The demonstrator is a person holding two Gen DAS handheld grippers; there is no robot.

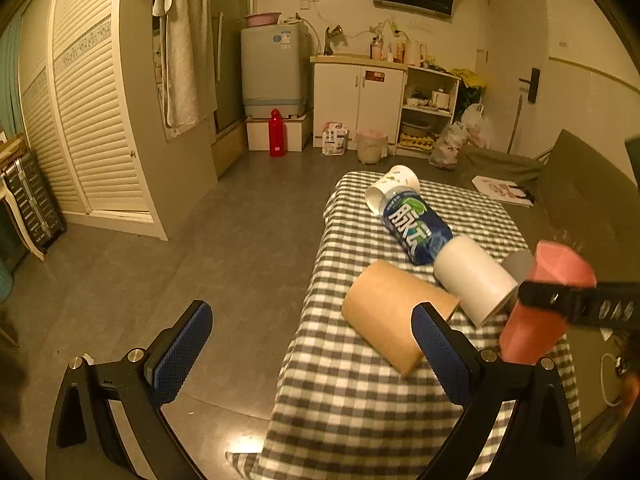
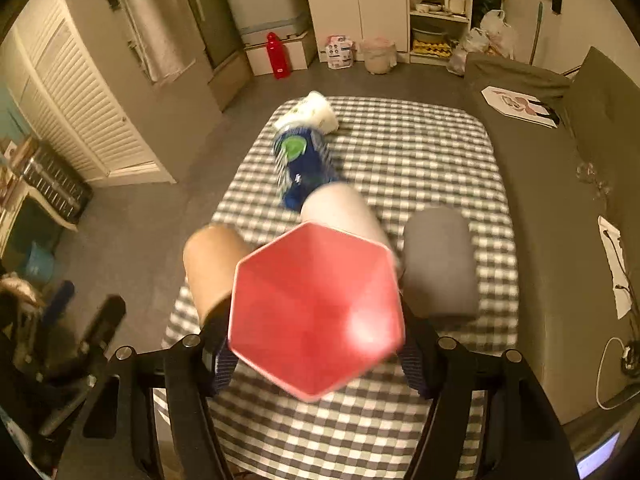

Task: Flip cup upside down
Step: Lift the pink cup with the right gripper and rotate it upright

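Note:
A pink hexagonal cup (image 2: 316, 308) is clamped between the fingers of my right gripper (image 2: 316, 356), its flat base facing the camera, held above the checked tablecloth (image 2: 420, 152). In the left wrist view the same pink cup (image 1: 544, 304) hangs at the right in the black right gripper (image 1: 580, 304). My left gripper (image 1: 312, 344) is open and empty, left of the table's near corner, with its right pad (image 1: 436, 344) in front of a brown paper cup (image 1: 396, 312) that lies on its side.
Lying on the cloth are a white cup (image 1: 476, 280), a blue printed cup (image 1: 416, 228), a white patterned cup (image 1: 394, 188) and a grey cup (image 2: 440, 260). A grey sofa (image 2: 568, 184) runs along the table's right. Bare floor (image 1: 200, 240) lies to the left.

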